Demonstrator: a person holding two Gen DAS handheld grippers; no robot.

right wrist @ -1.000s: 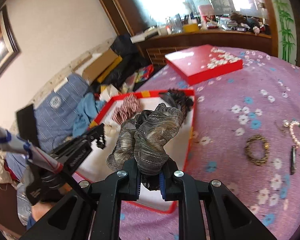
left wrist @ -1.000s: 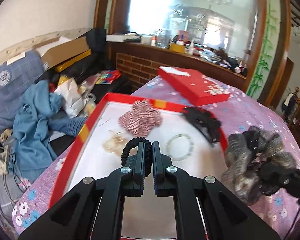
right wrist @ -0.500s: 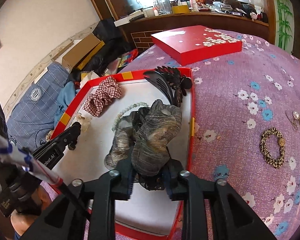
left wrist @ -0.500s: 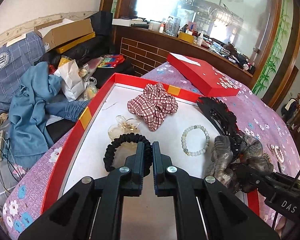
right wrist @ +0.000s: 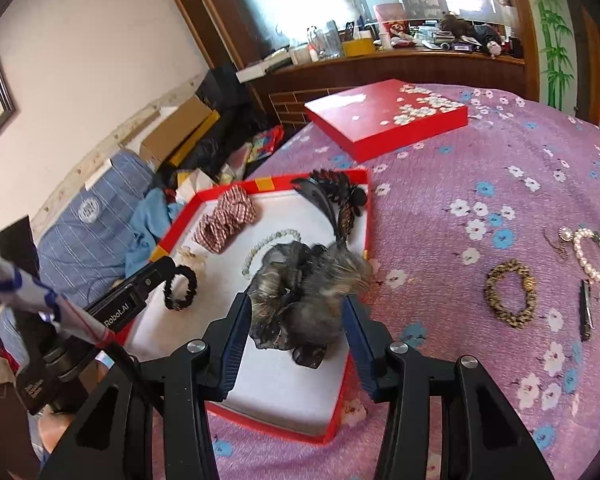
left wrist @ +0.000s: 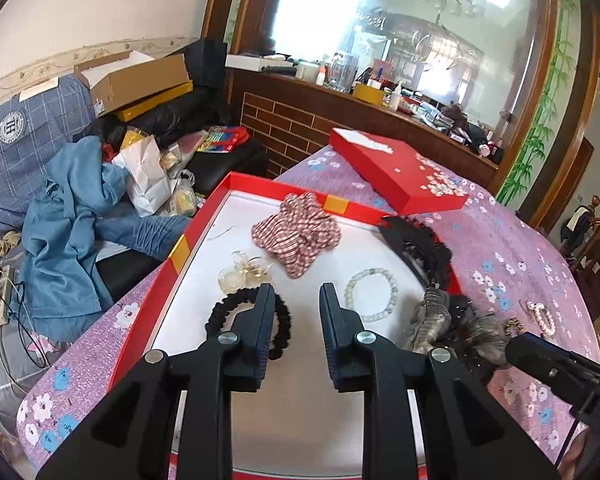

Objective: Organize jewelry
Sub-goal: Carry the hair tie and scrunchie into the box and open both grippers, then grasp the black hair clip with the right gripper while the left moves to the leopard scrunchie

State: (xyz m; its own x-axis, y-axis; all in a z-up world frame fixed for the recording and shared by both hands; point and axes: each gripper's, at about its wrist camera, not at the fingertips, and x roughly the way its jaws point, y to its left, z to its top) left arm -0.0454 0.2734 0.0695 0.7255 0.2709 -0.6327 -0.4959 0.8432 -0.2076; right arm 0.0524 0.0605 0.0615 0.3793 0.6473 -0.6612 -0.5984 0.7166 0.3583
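Five pieces lie in the red tray (right wrist: 342, 396), on its white floor. The grey metallic scrunchie (right wrist: 304, 292) sits just ahead of the right gripper (right wrist: 296, 340), between its spread fingers, at the tray's right side; whether the blue pads (right wrist: 236, 340) touch the fabric cannot be told. That gripper stands wide, gripping nothing. Beyond the scrunchie lies a pale bead bracelet (right wrist: 268, 246), and past that, against the far right rim, a black feathered hair clip (right wrist: 332, 196). To the far left of the right gripper is a red plaid scrunchie (right wrist: 226, 222).

In the left wrist view, the left gripper (left wrist: 296, 320) is also parted wide with nothing between its fingers. The black coiled hair tie (left wrist: 248, 320) lies under and beside its left finger. Just ahead of that is a clear plastic clip (left wrist: 242, 272), then the plaid scrunchie (left wrist: 296, 234) further on. The bead bracelet (left wrist: 372, 294) lies ahead and to the right.

Outside the tray, on the purple floral cloth (right wrist: 480, 168) to the right of the right gripper, lie a leopard-print bracelet (right wrist: 510, 294), a pearl bracelet (right wrist: 592, 254) and a thin dark bar (right wrist: 586, 310). Far ahead sits the red lid (right wrist: 388, 120) with white blossoms.

The left gripper's body (right wrist: 124, 304) reads "Robot.AI". The right gripper's body (left wrist: 572, 376) shows the letters "DA", the rest cut off.
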